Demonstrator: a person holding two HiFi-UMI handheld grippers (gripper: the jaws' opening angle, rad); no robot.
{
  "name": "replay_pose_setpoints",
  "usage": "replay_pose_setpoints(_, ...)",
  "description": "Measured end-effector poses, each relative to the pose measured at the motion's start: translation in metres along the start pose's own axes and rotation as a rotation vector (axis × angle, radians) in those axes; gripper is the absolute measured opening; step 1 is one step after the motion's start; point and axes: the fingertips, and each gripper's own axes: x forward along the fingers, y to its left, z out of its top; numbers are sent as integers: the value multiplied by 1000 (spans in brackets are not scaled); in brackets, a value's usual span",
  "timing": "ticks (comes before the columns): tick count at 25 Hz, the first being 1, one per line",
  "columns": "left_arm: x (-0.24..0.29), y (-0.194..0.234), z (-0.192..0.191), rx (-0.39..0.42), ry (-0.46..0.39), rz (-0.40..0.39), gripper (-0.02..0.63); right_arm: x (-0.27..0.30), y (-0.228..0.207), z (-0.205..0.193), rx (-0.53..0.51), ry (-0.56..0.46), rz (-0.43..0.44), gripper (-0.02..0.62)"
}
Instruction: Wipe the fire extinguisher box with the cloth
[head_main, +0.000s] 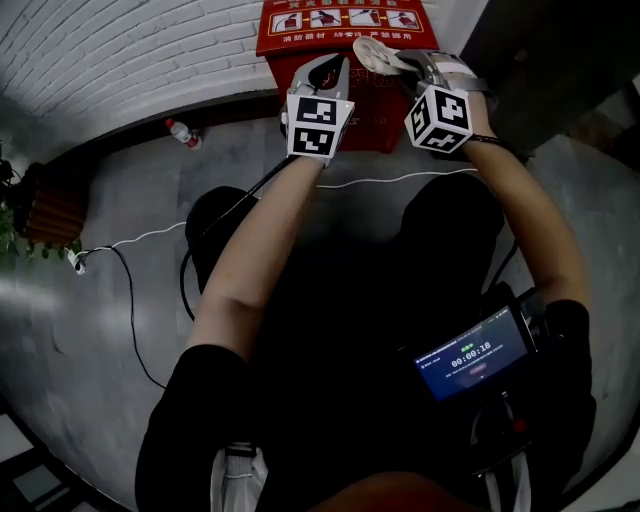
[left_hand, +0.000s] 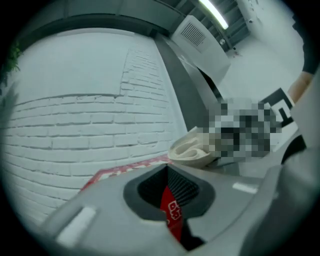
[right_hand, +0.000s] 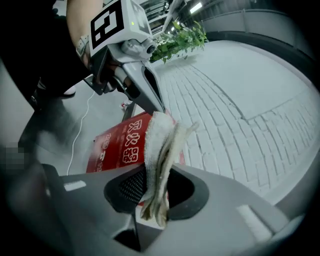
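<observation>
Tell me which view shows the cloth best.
The right gripper view: the folded white cloth fills the centre, pinched in the right claw. The head view shows only a small pale bunch at the top of the fire extinguisher box; the left gripper view shows just one folded end.

Screen (head_main: 470, 358) at my waist: timer 00:00:18.
Box (right_hand: 117, 147), red side: large white Chinese characters, seemingly 灭火器; the smaller column beside them is unreadable.
Box top (head_main: 345, 25): white Chinese line under four pictograms, too small for me to read.
</observation>
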Motion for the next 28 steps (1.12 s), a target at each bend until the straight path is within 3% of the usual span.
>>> replay_pose_setpoints(6, -37, 86, 32, 7, -50, 111, 3, 6, -43, 103, 103, -139, -95, 92)
replay_pose_setpoints(13, -74, 163, 39, 43, -70, 210, 3, 38, -54, 185, 190, -226, -101, 92)
replay_pose_setpoints(22, -116, 238, 19, 81, -85, 236, 3, 75, -56, 270, 519, -333, -119, 95)
replay_pose_setpoints(28, -118, 280, -18, 11, -98, 243, 3, 107, -28, 309, 714, -399, -88, 95)
